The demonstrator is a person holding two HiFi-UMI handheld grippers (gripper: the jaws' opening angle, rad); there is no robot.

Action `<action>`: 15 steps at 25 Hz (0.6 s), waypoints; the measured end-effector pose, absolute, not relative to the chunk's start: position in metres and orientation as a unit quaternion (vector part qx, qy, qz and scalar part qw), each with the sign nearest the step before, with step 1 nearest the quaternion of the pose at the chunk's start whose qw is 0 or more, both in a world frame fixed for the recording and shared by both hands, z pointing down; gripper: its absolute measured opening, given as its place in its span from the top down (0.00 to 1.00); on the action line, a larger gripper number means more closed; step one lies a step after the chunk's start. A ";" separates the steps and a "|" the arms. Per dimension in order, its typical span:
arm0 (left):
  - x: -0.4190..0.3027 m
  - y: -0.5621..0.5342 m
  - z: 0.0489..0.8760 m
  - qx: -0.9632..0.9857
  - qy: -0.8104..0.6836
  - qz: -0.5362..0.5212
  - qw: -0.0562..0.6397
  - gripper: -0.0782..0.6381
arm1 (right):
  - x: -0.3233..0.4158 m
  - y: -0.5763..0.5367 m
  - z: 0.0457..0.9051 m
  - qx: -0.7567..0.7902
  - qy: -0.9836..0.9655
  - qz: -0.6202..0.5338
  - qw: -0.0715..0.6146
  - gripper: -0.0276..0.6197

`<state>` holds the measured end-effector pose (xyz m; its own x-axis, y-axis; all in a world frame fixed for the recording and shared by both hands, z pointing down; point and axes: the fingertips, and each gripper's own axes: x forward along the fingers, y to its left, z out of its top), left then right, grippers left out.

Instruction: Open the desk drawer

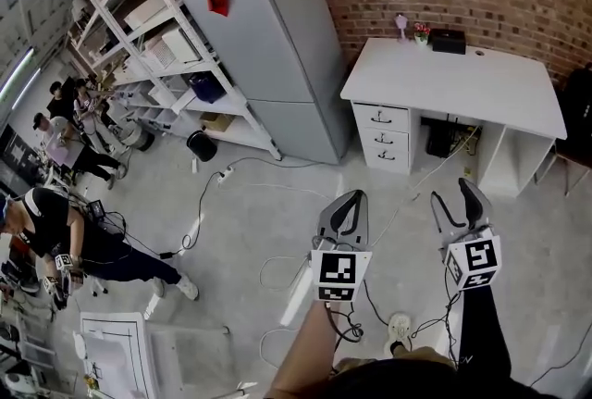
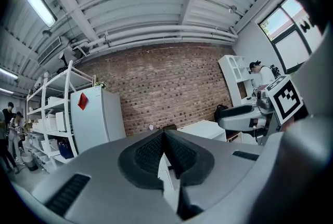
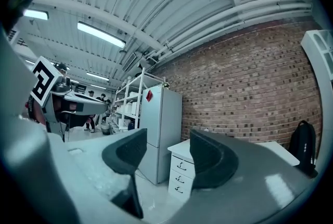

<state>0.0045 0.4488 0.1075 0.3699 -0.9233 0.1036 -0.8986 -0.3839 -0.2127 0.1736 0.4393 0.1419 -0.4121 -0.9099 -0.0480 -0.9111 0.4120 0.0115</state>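
Fingers on my right gripper (image 3: 167, 135) stand wide apart and empty; my left gripper (image 2: 164, 133) is clenched on nothing. No part of the job is done: both grippers hang well short of the white desk (image 1: 462, 78) at one o'clock. Its drawer stack (image 1: 382, 136), three white fronts with dark handles under the desk's nine-o'clock end, sits flush shut. As I judge it, what remains is to approach, grasp a handle and pull.
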 end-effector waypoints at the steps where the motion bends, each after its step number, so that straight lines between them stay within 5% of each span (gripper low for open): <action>1: 0.007 0.442 0.109 -0.824 0.553 -0.105 0.061 0.88 | 0.176 0.431 0.144 -0.540 0.841 0.017 0.018 0.58; 15: 0.027 0.379 0.103 -0.812 0.569 -0.109 0.066 0.88 | 0.188 0.366 0.145 -0.516 0.856 0.016 0.023 0.58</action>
<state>0.0270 0.3792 0.1032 0.3281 -0.9391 0.1018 -0.9104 -0.3431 -0.2313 0.1878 0.3658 0.1452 -0.4669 -0.8825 -0.0562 -0.8840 0.4674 0.0041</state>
